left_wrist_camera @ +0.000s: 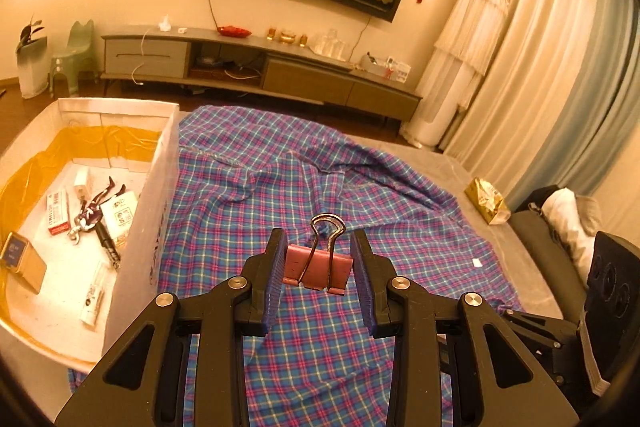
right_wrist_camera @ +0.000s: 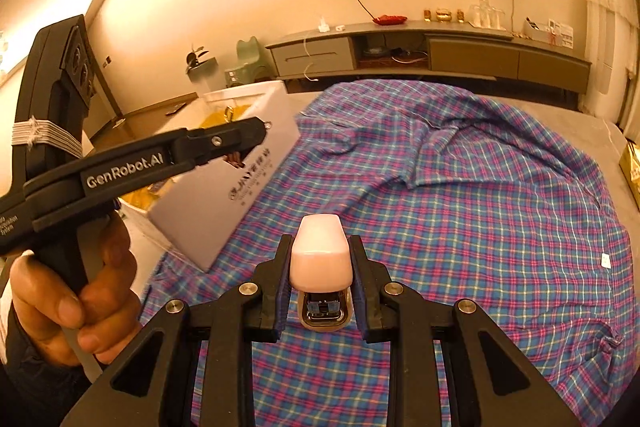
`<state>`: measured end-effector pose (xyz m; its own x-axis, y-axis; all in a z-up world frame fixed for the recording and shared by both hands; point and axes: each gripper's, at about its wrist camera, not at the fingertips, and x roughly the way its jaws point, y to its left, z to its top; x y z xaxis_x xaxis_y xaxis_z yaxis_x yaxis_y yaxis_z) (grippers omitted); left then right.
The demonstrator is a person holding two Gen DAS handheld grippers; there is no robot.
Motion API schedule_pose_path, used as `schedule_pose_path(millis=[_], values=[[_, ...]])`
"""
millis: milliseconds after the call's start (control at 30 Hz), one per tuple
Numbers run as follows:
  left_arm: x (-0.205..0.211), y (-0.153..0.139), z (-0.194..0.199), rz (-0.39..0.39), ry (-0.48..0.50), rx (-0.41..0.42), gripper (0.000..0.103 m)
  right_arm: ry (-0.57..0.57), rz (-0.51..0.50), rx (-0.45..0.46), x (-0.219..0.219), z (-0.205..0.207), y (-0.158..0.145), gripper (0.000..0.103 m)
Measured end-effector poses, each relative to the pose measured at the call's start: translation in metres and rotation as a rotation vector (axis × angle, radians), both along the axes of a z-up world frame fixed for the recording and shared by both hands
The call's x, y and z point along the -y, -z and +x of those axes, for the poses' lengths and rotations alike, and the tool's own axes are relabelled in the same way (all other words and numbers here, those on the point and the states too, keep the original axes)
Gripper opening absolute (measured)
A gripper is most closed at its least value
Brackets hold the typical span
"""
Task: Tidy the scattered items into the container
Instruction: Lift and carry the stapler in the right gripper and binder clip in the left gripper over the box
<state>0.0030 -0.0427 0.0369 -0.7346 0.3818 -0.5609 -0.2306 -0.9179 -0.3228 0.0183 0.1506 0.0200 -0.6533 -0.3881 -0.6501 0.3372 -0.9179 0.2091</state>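
Hidden: I see only part of the white box's [left_wrist_camera: 132, 227] inside; its near left corner is cut off at the frame edge, and the print on the small packets lying there is too small for me to read. In the right wrist view my left gripper's tips are side-on, so I cannot judge them there.
Left gripper [left_wrist_camera: 319, 267]: I have it closed on a pink binder clip [left_wrist_camera: 318, 269], pads pressing its two sides, above the cloth just right of the box.
Clip direction: its wire loop points away from me, along the fingers; the pink body spans crosswise between the pads.
Left hand [right_wrist_camera: 68, 299]: I see it wrapped round the left tool's handle.
Right gripper [right_wrist_camera: 321, 279]: narrow, clamped on a small pale pink stapler [right_wrist_camera: 321, 255], held over the cloth.
Stapler direction: long axis runs along the fingers, rounded nose away from me, metal end toward the camera.
Surface: a blue-and-pink plaid cloth [left_wrist_camera: 280, 179], rumpled, over a grey surface.
Room: a low TV cabinet [left_wrist_camera: 256, 67] on the far wall, curtains [left_wrist_camera: 560, 67] at right.
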Motion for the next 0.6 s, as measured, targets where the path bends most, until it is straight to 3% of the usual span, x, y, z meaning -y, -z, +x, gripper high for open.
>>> schedule_pose_path(millis=[600], values=[[0.051, -0.022, 0.012, 0.097, -0.080, -0.040, 0.034, -0.074, -0.024, -0.044, 0.047, -0.002, -0.036, 0.027]])
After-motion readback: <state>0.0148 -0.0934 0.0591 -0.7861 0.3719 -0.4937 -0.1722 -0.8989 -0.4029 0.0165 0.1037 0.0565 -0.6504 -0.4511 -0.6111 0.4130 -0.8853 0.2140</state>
